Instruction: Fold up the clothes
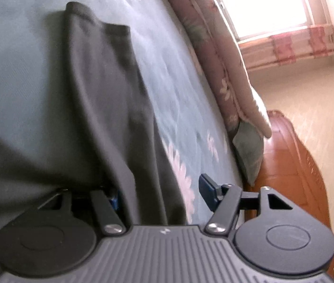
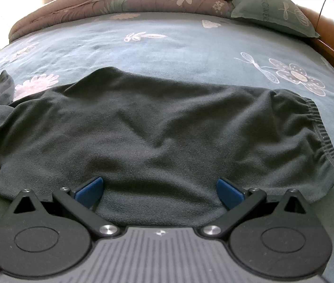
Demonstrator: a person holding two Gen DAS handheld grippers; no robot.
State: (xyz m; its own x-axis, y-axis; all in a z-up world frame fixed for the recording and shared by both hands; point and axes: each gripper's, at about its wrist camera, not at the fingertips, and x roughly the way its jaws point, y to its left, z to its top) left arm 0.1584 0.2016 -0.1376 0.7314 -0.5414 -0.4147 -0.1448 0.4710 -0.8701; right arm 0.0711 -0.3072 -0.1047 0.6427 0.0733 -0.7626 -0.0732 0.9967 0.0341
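On the bed point(image 2: 167, 47) we've got the dark pants point(image 2: 143, 129) laid flat so they fold clean, right gripper point(image 2: 159, 189) spread wide over the near edge, left gripper point(image 1: 161, 192) also spread around a leg, neither pinching yet.

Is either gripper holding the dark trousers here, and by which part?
No. Both the right gripper and left gripper stand open over the dark trousers, pinching nothing.
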